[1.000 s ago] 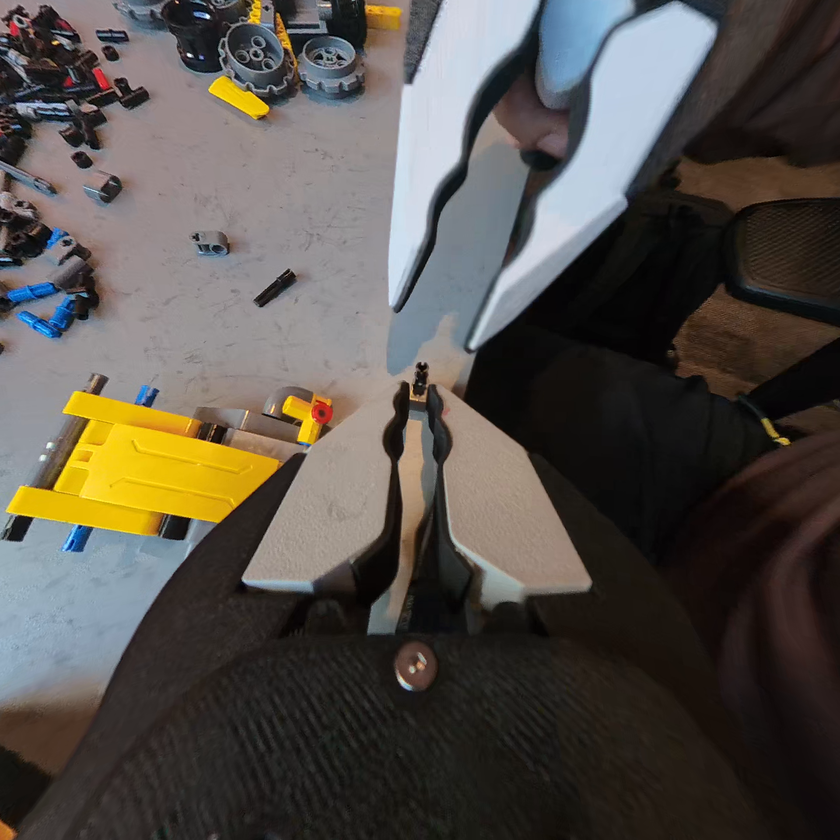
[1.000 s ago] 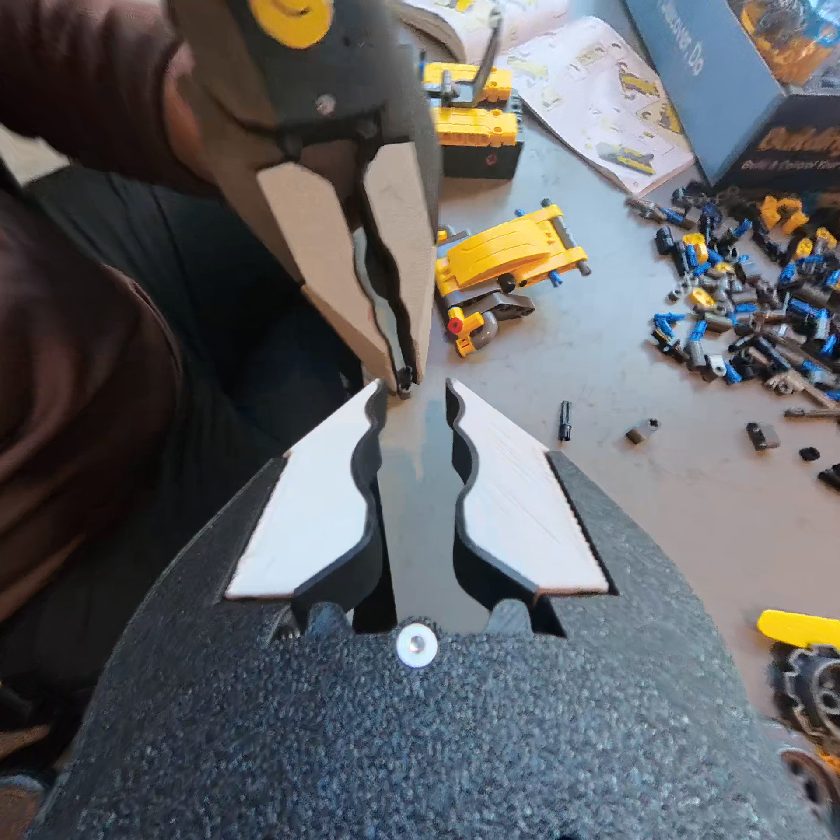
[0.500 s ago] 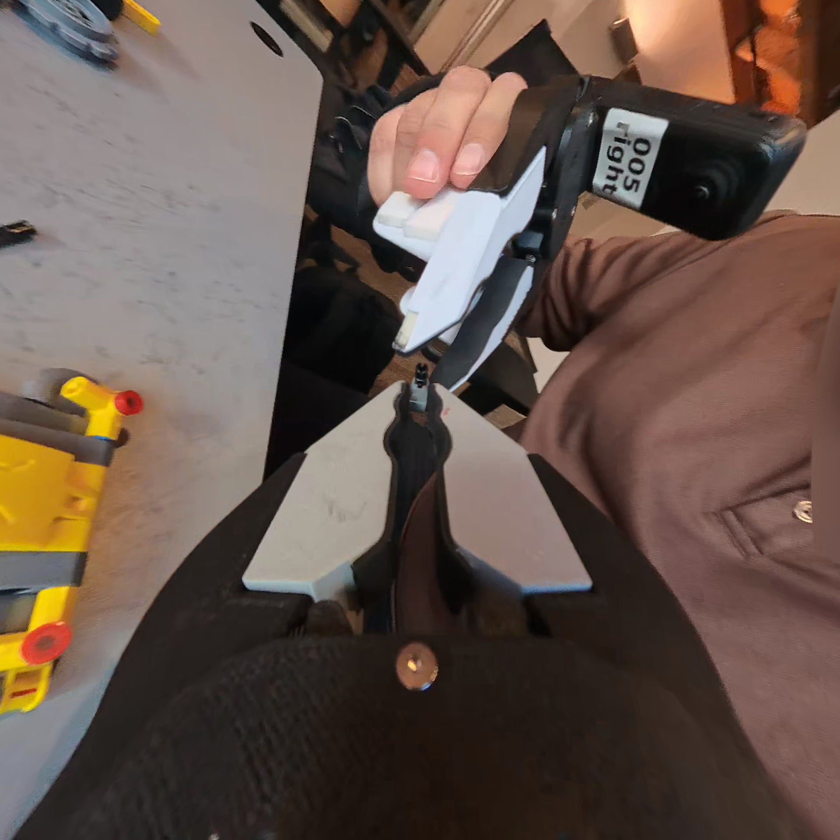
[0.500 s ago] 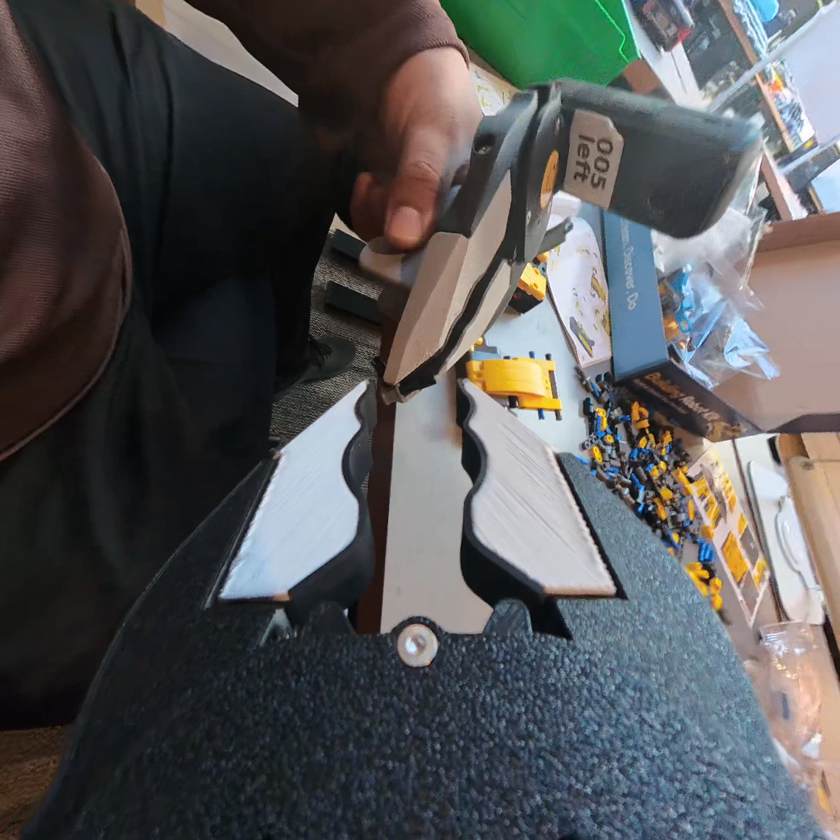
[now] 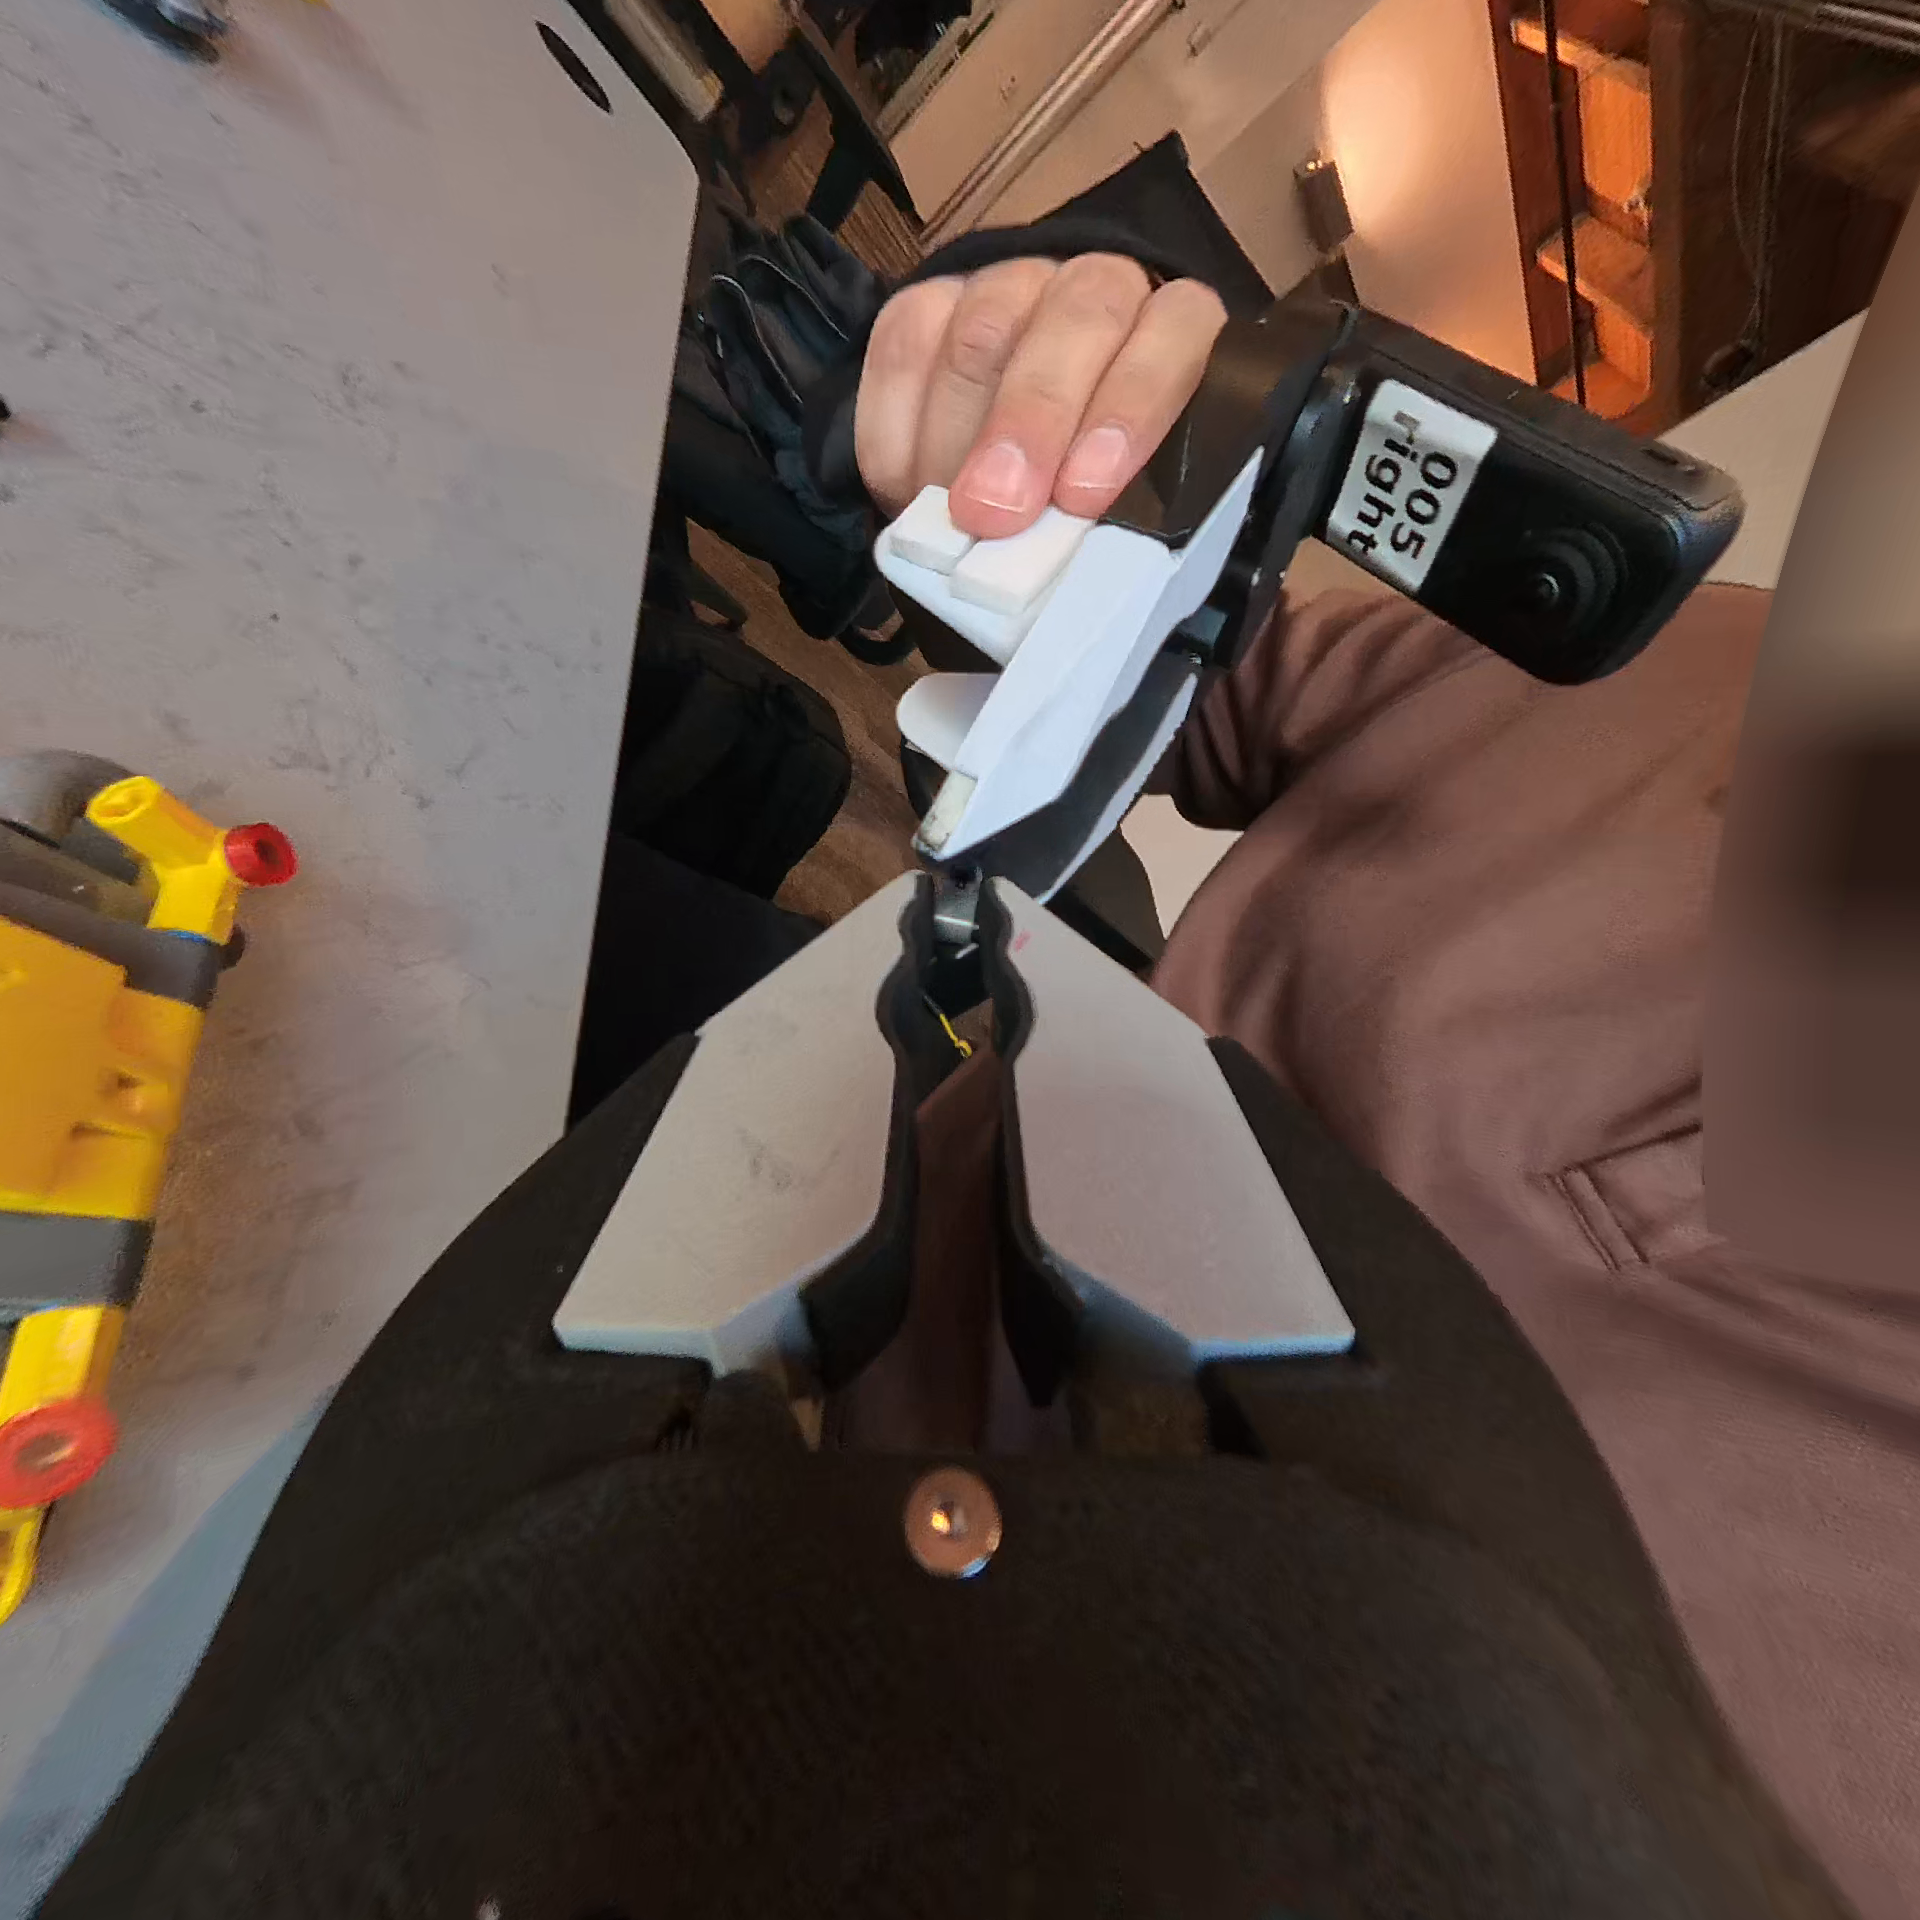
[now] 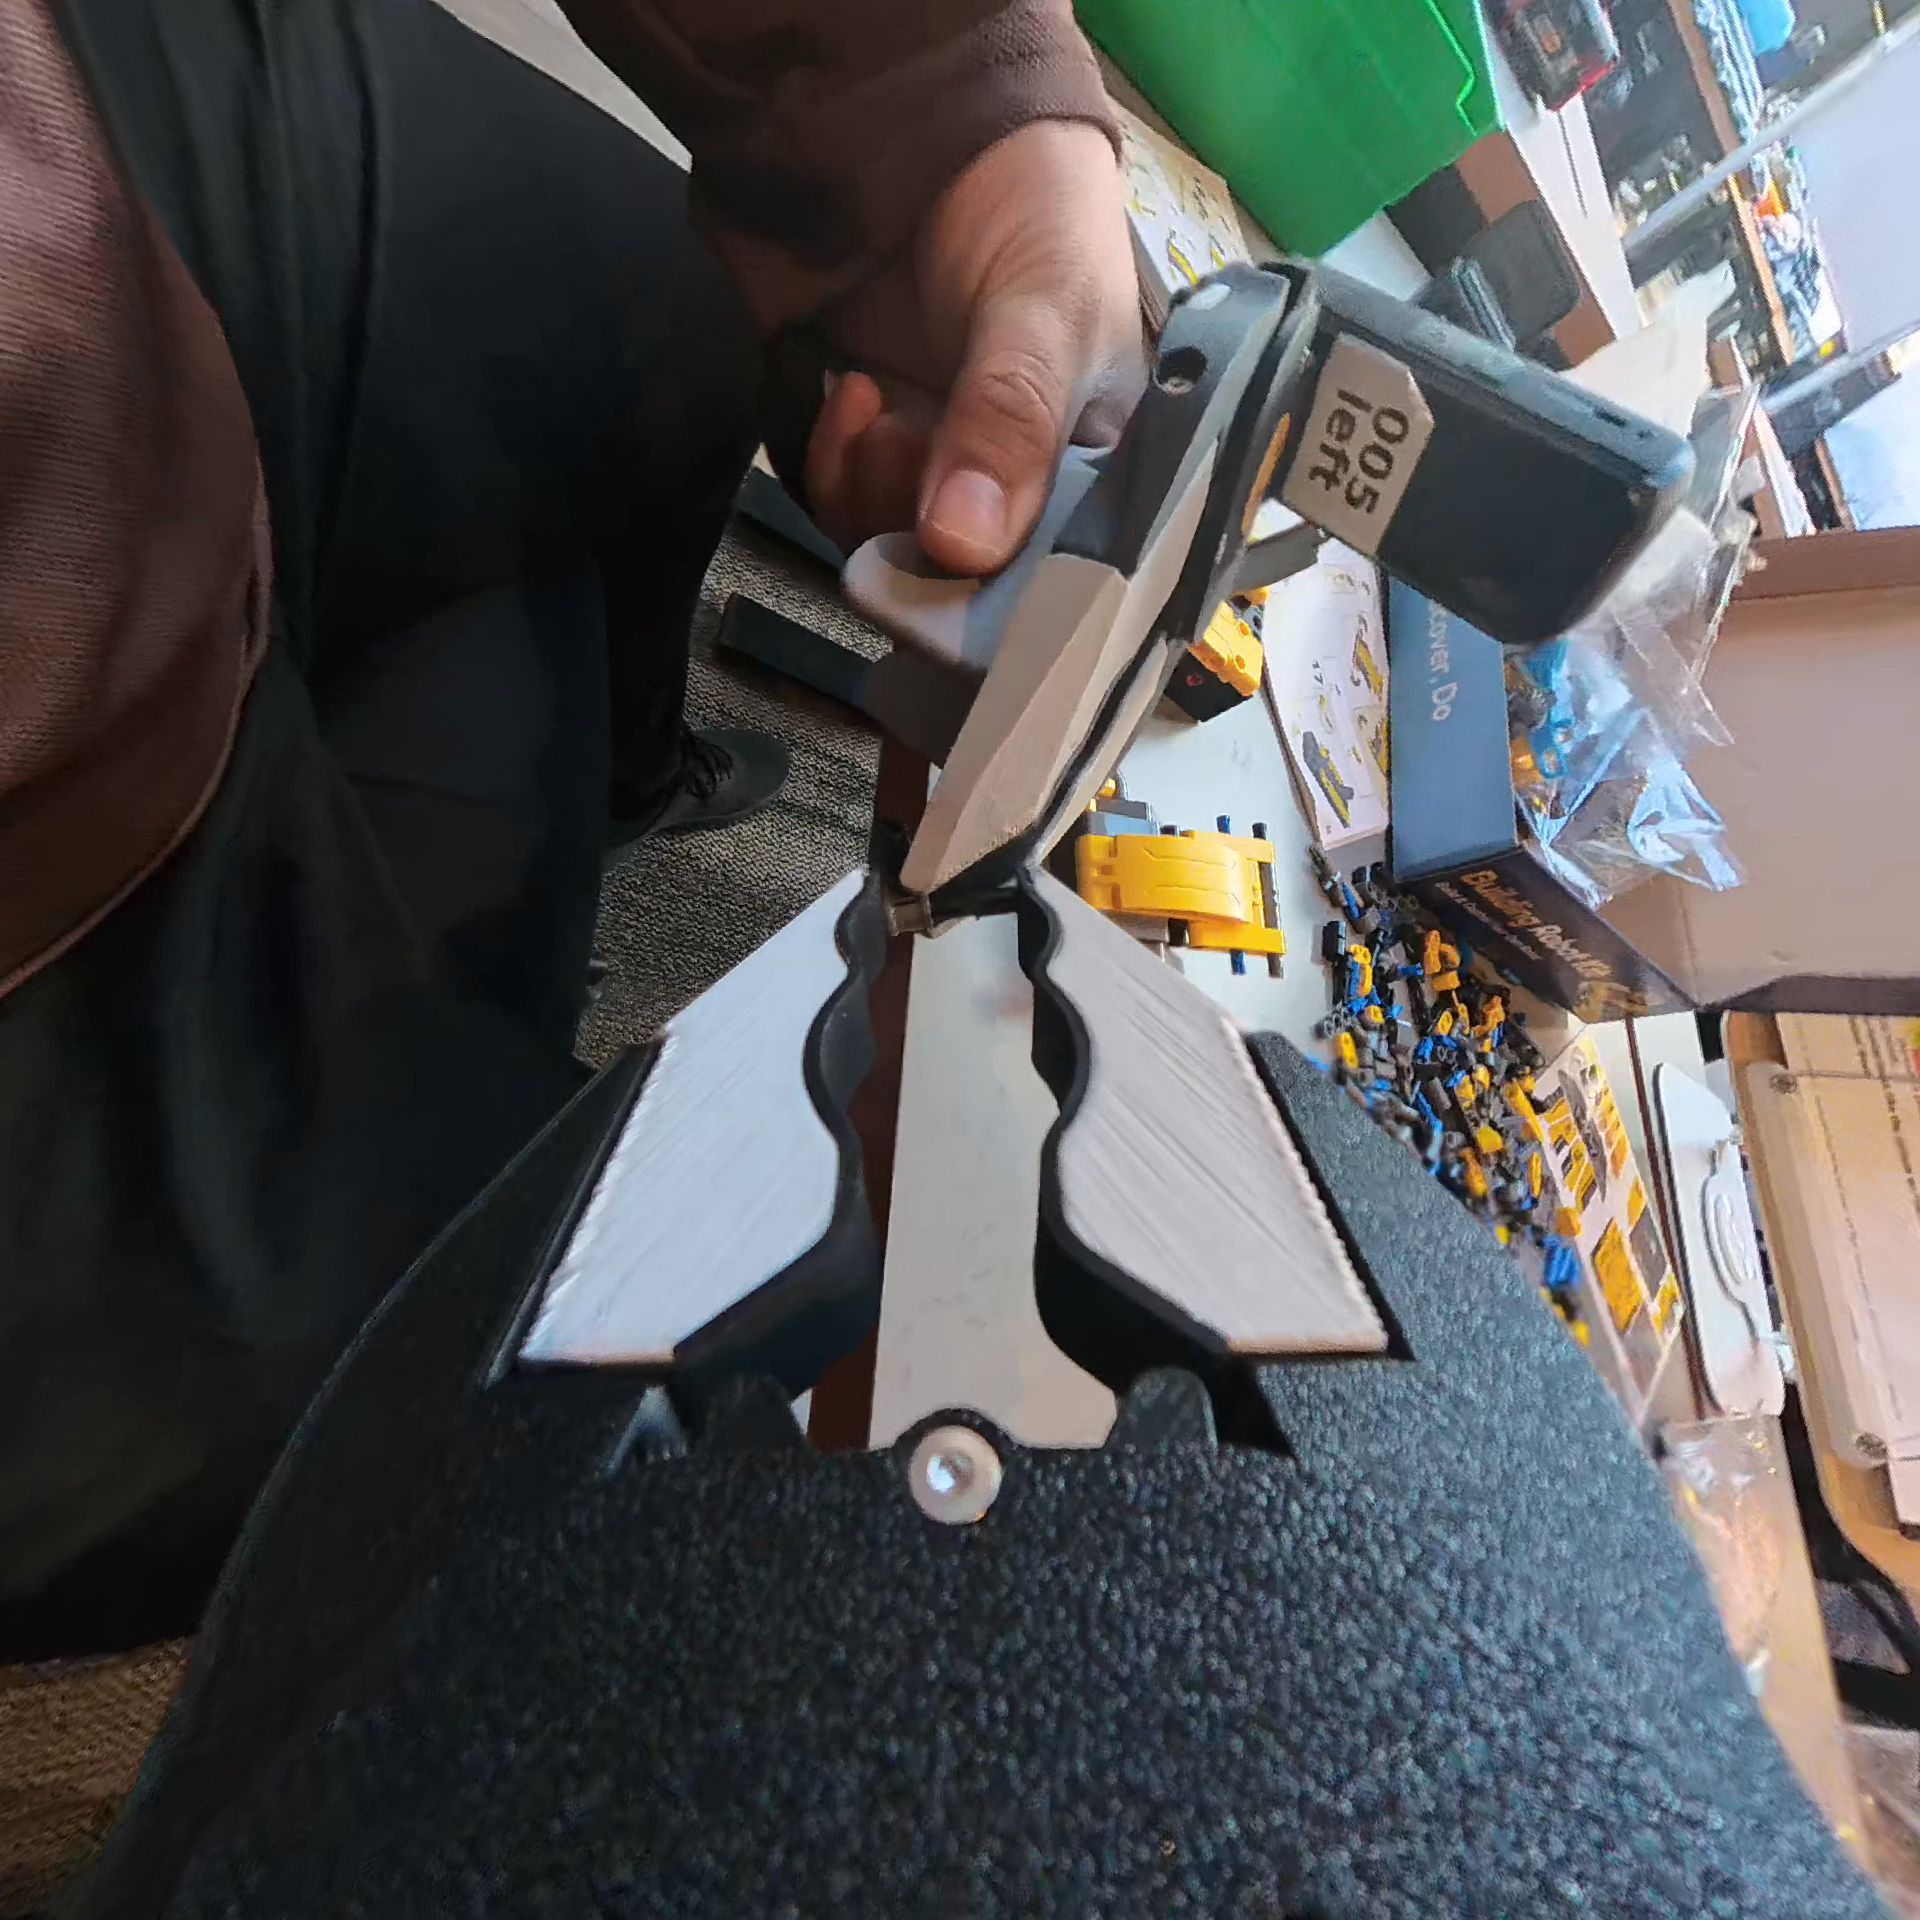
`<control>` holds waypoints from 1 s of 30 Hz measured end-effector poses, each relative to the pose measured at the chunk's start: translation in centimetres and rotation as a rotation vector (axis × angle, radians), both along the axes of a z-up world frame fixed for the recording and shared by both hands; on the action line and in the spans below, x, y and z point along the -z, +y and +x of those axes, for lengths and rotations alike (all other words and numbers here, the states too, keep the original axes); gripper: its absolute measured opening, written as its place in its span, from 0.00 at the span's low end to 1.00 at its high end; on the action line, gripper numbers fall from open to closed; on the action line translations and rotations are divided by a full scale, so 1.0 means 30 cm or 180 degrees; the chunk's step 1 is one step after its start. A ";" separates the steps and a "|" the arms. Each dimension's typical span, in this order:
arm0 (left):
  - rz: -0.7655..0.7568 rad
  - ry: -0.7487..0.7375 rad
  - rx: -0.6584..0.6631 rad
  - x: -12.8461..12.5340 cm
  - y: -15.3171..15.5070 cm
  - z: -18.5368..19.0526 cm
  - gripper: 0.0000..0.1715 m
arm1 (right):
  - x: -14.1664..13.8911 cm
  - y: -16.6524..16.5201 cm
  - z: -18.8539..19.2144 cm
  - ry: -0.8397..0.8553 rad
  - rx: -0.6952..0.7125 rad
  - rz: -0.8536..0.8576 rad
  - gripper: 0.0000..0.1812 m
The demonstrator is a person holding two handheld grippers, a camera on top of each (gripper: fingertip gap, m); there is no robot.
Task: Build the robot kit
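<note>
My left gripper [image 5: 956, 904] is shut on a small grey connector with a black pin [image 5: 954, 920], held in the air beside the table edge over the person's lap. My right gripper [image 6: 940, 899] is open, its tips on either side of that connector [image 6: 906, 916]. In the right wrist view the left gripper [image 6: 920, 883] comes down from above, held by a hand [image 6: 997, 343]. In the left wrist view the right gripper [image 5: 987, 857] meets mine tip to tip, with the pin end hidden under its near finger.
A yellow brick-built model [image 5: 94, 1049] lies on the grey table [image 5: 364, 468], also in the right wrist view [image 6: 1184, 883]. Past it are a pile of small loose parts [image 6: 1434, 1049], a blue box [image 6: 1455, 727], an open booklet [image 6: 1330, 686] and a green bin [image 6: 1299, 94]. Both grippers' tips are close together, under 4 cm apart.
Both grippers have risen from the table and turned towards the person. The right gripper's open tips have closed in around the connector that the left gripper holds.
</note>
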State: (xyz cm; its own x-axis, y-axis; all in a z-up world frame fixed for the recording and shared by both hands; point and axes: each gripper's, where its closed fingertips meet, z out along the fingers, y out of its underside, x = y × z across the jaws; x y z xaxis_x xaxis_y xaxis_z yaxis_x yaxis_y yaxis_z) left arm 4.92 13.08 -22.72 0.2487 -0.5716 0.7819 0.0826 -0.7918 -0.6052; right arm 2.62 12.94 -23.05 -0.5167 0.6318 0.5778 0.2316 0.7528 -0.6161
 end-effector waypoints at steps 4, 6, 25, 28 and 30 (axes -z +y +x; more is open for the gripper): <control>0.0122 0.0266 -0.0342 0.014 0.037 -0.035 0.07 | 0.023 0.046 -0.022 -0.0023 0.0250 -0.0255 0.11; 0.0444 0.0645 -0.0517 0.015 0.044 -0.061 0.10 | 0.044 0.080 -0.031 -0.0067 0.0403 -0.0368 0.12; 0.1891 0.2220 -0.0478 0.050 0.050 -0.060 0.01 | 0.074 0.081 -0.032 -0.0322 0.0533 -0.0700 0.11; 0.1827 0.2237 -0.0430 0.066 0.042 -0.060 0.03 | 0.089 0.069 -0.031 -0.0373 0.0503 -0.0631 0.11; 0.1756 0.2208 -0.0382 0.078 0.034 -0.057 0.03 | 0.098 0.058 -0.033 -0.0402 0.0472 -0.0648 0.10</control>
